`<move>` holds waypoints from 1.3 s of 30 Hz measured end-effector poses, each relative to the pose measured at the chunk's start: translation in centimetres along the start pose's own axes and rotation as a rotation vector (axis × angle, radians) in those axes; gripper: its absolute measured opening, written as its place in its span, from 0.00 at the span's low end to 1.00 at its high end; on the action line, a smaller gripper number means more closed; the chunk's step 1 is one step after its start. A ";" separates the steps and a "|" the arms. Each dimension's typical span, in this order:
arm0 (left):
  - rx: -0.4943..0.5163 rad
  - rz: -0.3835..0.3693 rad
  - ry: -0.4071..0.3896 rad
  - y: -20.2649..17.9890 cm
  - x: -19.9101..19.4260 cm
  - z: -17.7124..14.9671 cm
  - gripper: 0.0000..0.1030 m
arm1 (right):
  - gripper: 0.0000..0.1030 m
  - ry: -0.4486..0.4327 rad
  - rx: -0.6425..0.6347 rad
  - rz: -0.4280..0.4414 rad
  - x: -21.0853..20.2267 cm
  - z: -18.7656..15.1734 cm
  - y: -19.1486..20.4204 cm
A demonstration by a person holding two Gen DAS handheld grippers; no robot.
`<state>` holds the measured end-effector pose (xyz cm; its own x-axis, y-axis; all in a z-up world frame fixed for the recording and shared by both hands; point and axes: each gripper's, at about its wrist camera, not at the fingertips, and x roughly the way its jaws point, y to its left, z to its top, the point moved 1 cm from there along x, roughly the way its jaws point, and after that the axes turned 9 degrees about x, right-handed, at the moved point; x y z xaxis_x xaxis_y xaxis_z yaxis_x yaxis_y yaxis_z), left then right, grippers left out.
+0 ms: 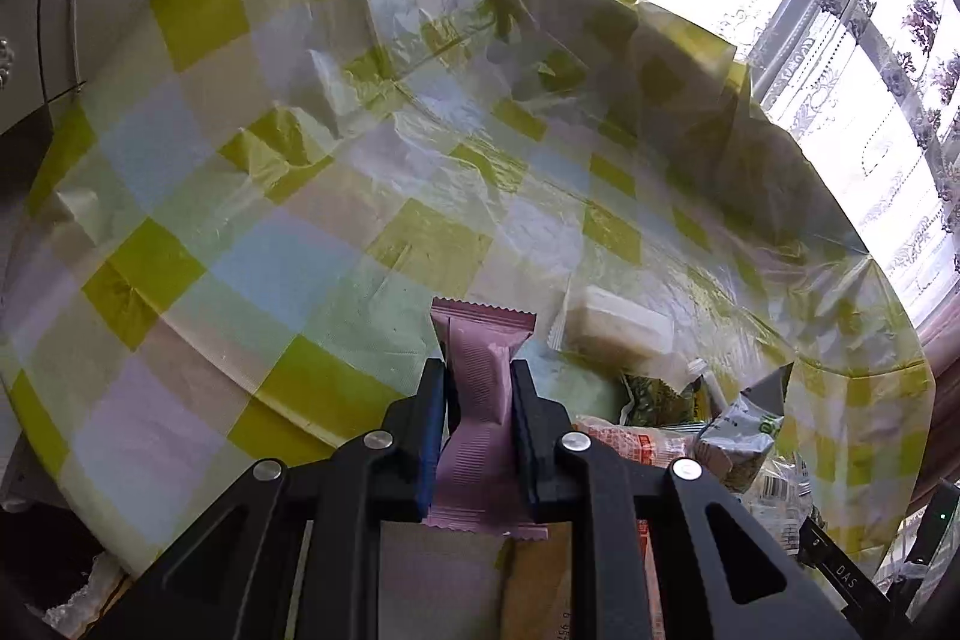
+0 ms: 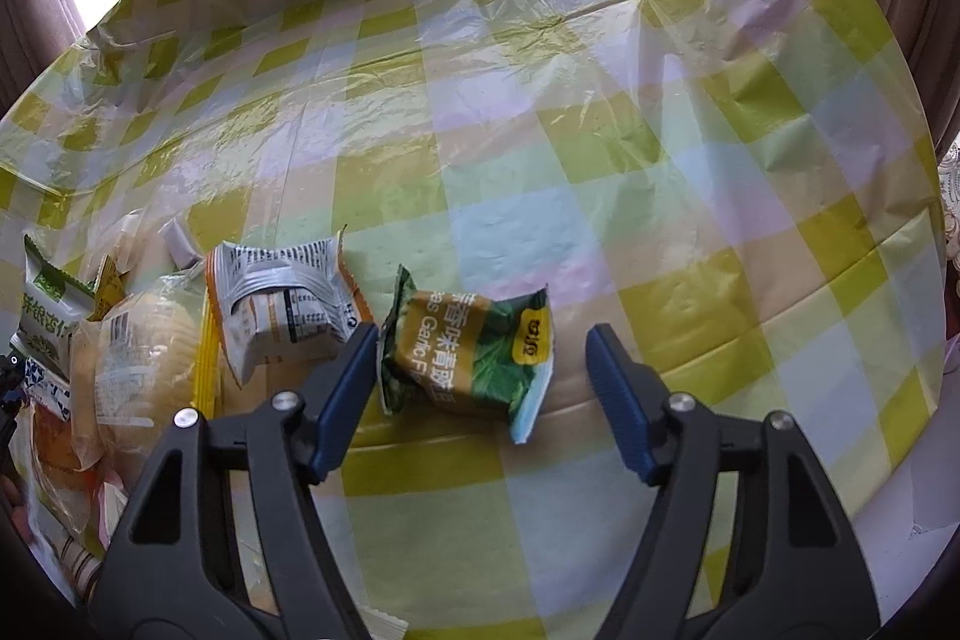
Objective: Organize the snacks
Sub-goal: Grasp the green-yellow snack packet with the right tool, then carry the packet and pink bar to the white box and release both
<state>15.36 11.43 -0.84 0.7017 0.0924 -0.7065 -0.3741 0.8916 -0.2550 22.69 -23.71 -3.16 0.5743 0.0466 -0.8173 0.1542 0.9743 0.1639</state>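
Note:
My left gripper (image 1: 478, 376) is shut on a pink snack packet (image 1: 480, 400), pinched at its middle and held above the checked tablecloth (image 1: 240, 220). My right gripper (image 2: 483, 340) is open, its fingers on either side of a green and brown garlic pea packet (image 2: 474, 352) that lies on the tablecloth (image 2: 600, 160). A white and orange packet (image 2: 282, 304) lies just left of the right gripper's left finger (image 2: 342, 388).
A pile of snacks sits at the left of the right wrist view: a clear-wrapped yellow cake (image 2: 144, 364) and a green and white packet (image 2: 48, 316). The left wrist view shows a clear-wrapped pale cake (image 1: 618, 328) and more packets (image 1: 720, 436) at lower right. Window and curtains (image 1: 870, 40) lie behind.

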 end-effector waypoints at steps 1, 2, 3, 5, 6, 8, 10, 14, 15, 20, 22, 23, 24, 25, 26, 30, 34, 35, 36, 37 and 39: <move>0.003 0.003 -0.012 -0.1 -0.2 0.1 0.21 | 0.62 -0.004 -0.002 -0.008 -0.1 -0.1 0.0; 0.006 0.004 -0.020 -0.1 -0.5 0.1 0.21 | 0.56 -0.006 0.000 -0.007 -0.1 0.0 0.0; 0.008 0.006 -0.028 -0.2 -0.6 0.1 0.21 | 0.56 -0.007 0.004 -0.001 -0.2 0.0 -0.1; 0.013 0.011 -0.044 -0.3 -1.0 0.2 0.21 | 0.52 -0.008 0.014 0.011 -0.3 -0.1 -0.3; 0.017 0.014 -0.052 -0.4 -1.3 0.1 0.21 | 0.52 -0.009 0.017 0.016 -0.3 -0.1 -0.4; 0.025 0.016 -0.069 -0.6 -1.9 0.1 0.21 | 0.47 -0.015 0.022 0.027 -0.5 -0.1 -0.4; 0.030 0.014 -0.083 -0.8 -2.3 0.3 0.21 | 0.47 -0.020 0.029 0.032 -0.8 -0.2 -0.5; 0.055 0.002 -0.102 -1.8 -3.5 0.2 0.21 | 0.46 -0.035 0.043 0.040 -1.7 -0.3 -1.0; 0.062 -0.003 -0.108 -2.1 -3.8 0.2 0.21 | 0.46 -0.040 0.045 0.041 -2.0 -0.4 -1.1; 0.105 -0.026 -0.143 -4.0 -5.9 0.0 0.21 | 0.46 -0.058 0.055 0.057 -3.9 -1.0 -1.9; 0.118 -0.042 -0.147 -4.8 -6.5 -0.2 0.21 | 0.46 -0.060 0.058 0.063 -4.5 -1.3 -2.2; 0.127 -0.050 -0.148 -5.3 -6.8 -0.4 0.21 | 0.46 -0.061 0.060 0.066 -4.9 -1.5 -2.5; 0.137 -0.060 -0.149 -5.8 -7.1 -0.6 0.21 | 0.46 -0.063 0.063 0.068 -5.2 -1.7 -2.7; 0.148 -0.070 -0.149 -6.3 -7.3 -0.9 0.21 | 0.46 -0.064 0.067 0.071 -5.6 -1.9 -3.1; 0.160 -0.080 -0.149 -6.9 -7.6 -1.1 0.21 | 0.46 -0.065 0.071 0.074 -5.9 -2.0 -3.4; 0.210 -0.127 -0.140 -9.3 -8.5 -2.3 0.21 | 0.46 -0.061 0.091 0.088 -7.1 -2.7 -4.8; 0.264 -0.183 -0.107 -12.0 -8.9 -3.6 0.21 | 0.46 -0.058 0.111 0.099 -8.2 -3.2 -6.2; 0.276 -0.197 -0.094 -12.6 -8.9 -4.0 0.21 | 0.46 -0.057 0.115 0.100 -8.4 -3.2 -6.6; 0.289 -0.212 -0.083 -13.3 -9.0 -4.4 0.21 | 0.46 -0.058 0.116 0.098 -8.7 -3.3 -7.1; 0.303 -0.227 -0.072 -14.0 -9.0 -4.8 0.21 | 0.46 -0.059 0.120 0.098 -8.9 -3.4 -7.7; 0.334 -0.255 -0.054 -15.4 -9.1 -5.6 0.21 | 0.46 -0.058 0.133 0.096 -9.4 -3.5 -8.9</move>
<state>11.39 -5.63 5.83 0.7802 -0.1350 -0.6108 0.0268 0.9827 -0.1830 13.14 -32.08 1.15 0.6365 0.1218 -0.7616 0.1990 0.9281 0.3148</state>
